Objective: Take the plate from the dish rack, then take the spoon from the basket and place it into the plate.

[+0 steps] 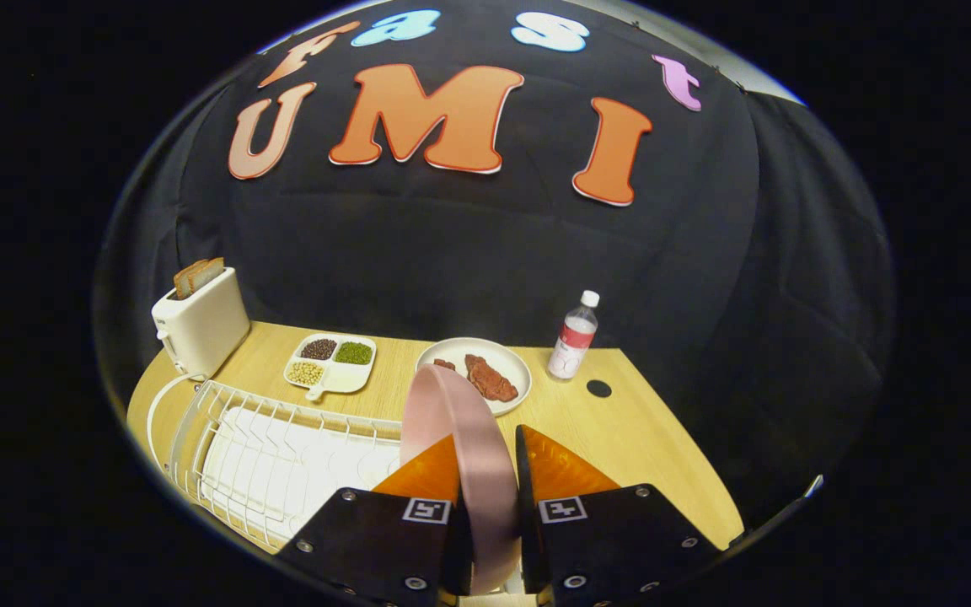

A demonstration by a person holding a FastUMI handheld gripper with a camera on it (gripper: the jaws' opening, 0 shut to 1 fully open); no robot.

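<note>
Hand-held gripper (487,459) clamping pink plate (452,413) above wooden table (620,421).

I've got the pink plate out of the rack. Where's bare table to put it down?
The tool is shut on the pink plate. Bare wood lies ahead of the right finger, bordered by the meat plate, the bottle and the table's edge. It is crowded by the dish rack, divided tray and toaster.
</note>
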